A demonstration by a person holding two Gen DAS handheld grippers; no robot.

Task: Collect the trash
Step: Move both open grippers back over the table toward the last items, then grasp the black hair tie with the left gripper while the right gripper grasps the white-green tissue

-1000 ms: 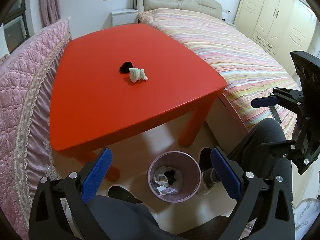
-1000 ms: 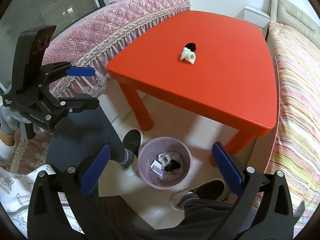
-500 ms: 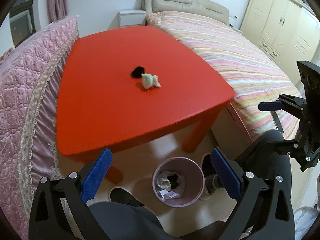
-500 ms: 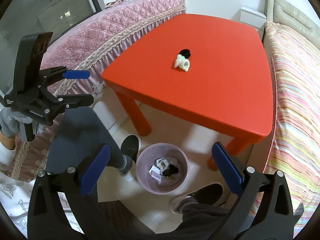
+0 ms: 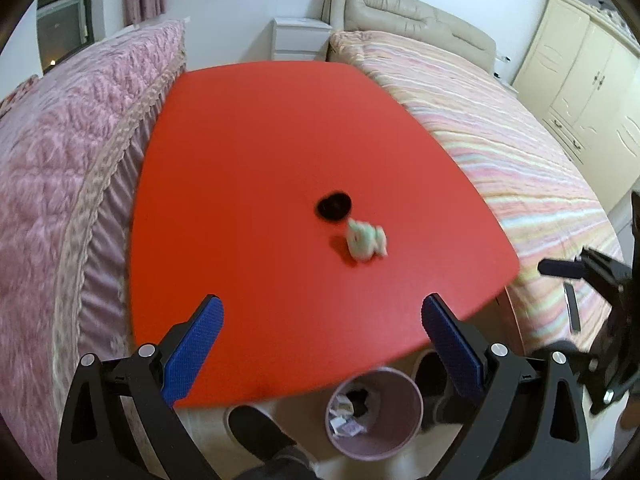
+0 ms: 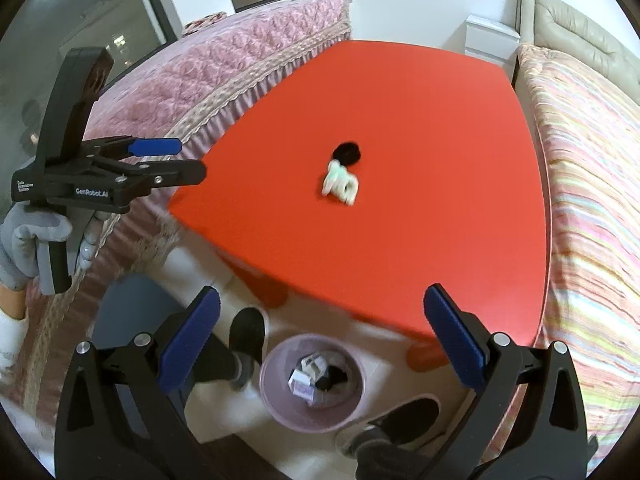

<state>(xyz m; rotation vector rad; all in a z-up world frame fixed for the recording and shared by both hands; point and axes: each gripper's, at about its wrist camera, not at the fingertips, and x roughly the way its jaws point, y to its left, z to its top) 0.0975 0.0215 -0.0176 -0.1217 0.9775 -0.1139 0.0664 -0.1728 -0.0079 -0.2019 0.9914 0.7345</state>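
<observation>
Both claws released, empty: left gripper (image 5: 320, 316), right gripper (image 6: 322, 312). Crumpled pale-green wrapper (image 5: 365, 240) touching small black scrap (image 5: 334, 205) mid red table (image 5: 248, 200). Round pink wastebasket (image 6: 276, 400) below, on floor.

Lifted and swung forward, the left gripper (image 5: 322, 312), jaws wide and empty as a second earlier, from over the floor to over the near edge of the red bench (image 5: 280, 160). Slid down the left wrist view: the black scrap (image 5: 334, 206) and the pale crumpled wad (image 5: 365, 240), from the far middle toward the centre. Sunk to the bottom edge there, partly behind the bench rim, the pink bin (image 5: 376, 416). Tilted up likewise, though less, the right gripper (image 6: 320, 320); bin (image 6: 312, 384) lower in its view, bench closer. Raised higher at the left of that view, the left gripper (image 6: 176, 156).
</observation>
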